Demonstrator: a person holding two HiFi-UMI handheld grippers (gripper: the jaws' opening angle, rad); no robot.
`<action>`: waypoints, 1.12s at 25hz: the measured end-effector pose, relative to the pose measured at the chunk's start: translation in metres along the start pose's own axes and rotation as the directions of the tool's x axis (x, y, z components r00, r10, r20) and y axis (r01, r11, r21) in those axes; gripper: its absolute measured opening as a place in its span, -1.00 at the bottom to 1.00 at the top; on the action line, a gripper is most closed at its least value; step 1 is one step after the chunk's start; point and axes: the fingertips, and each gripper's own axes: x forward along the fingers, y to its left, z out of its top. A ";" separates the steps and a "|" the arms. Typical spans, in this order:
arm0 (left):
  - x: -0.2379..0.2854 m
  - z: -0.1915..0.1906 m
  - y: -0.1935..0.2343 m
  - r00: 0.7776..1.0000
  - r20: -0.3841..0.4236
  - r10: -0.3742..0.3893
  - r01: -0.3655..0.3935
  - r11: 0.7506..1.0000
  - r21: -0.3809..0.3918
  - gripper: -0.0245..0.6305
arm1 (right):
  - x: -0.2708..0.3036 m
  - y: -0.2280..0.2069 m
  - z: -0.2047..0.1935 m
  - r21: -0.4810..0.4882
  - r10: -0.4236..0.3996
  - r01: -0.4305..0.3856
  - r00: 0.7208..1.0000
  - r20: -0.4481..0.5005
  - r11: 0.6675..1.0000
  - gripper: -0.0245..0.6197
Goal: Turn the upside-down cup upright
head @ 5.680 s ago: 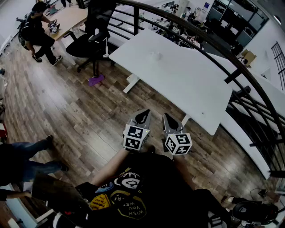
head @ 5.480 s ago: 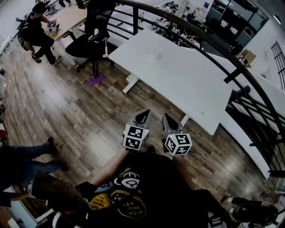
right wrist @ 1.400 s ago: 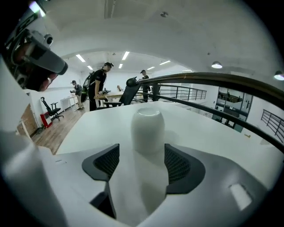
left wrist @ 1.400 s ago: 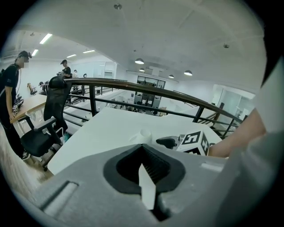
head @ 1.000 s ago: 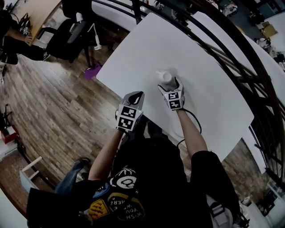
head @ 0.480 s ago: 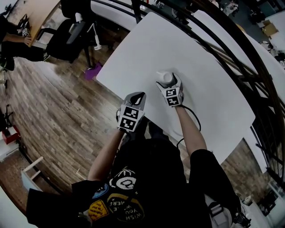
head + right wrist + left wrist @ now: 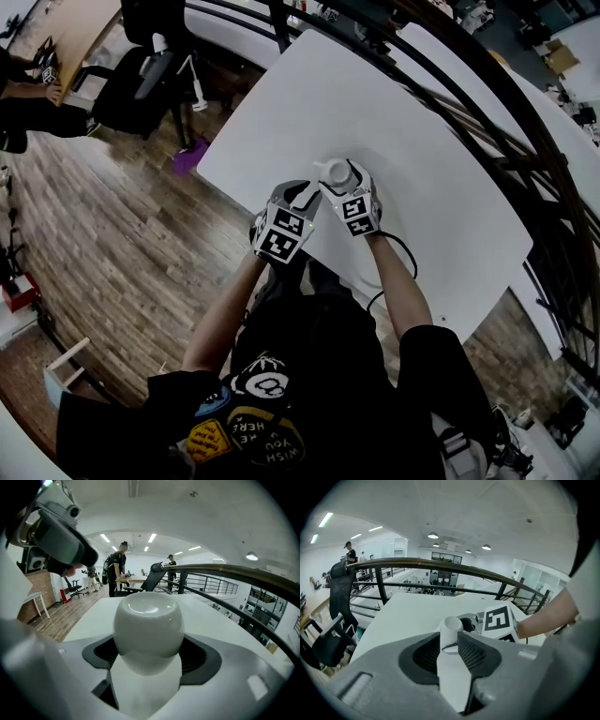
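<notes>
White tabletop [image 7: 441,187], open office beyond railing [image 7: 487,122]. Right tool [image 7: 149,657] clamps cup [image 7: 147,620] round belly, base up, jaws just closed in on it. Cup near tabletop's front edge; lifted or not, unclear. Left tool [image 7: 450,644] close beside, jaws slightly parted, just opening, pinching nothing; cup beyond its tips. Judgement: keep grip firm and centred on glossy wall, roll wrist slowly, left tool ready to steady, set down mouth-up gently.

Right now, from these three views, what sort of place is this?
Most likely an open-plan office. A white table stands beside a dark railing, a black office chair stands on the wooden floor, and more desks show beyond the railing.
</notes>
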 end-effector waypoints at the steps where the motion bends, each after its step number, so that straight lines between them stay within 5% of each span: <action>1: 0.002 0.005 -0.002 1.000 0.004 -0.001 0.001 0.999 0.034 -0.53 | -0.007 0.004 0.009 -0.012 0.006 -0.006 1.000 0.015 1.000 0.29; 7: 0.019 0.029 -0.030 1.000 -0.029 -0.003 0.011 0.961 0.276 0.15 | -0.044 0.022 0.042 -0.120 0.019 -0.019 1.000 -0.003 0.993 0.30; 9: 0.020 0.035 -0.038 0.999 -0.041 -0.016 0.028 0.953 0.301 0.19 | -0.057 0.027 0.047 -0.181 0.016 -0.020 1.000 -0.027 0.983 0.30; 15: 0.010 0.047 -0.066 0.986 -0.066 -0.151 0.161 0.966 0.202 0.20 | -0.101 0.028 0.060 -0.325 -0.024 -0.003 0.997 -0.079 0.946 0.30; 21: 0.005 0.050 -0.090 0.953 -0.089 -0.291 0.298 0.951 0.083 0.12 | -0.125 0.031 0.047 -0.382 0.047 -0.098 0.989 -0.141 0.919 0.30; 28: -0.017 0.060 -0.086 0.889 0.023 -0.457 0.455 0.880 -0.138 0.11 | -0.147 0.042 0.066 -0.337 0.228 -0.235 0.972 -0.060 0.912 0.31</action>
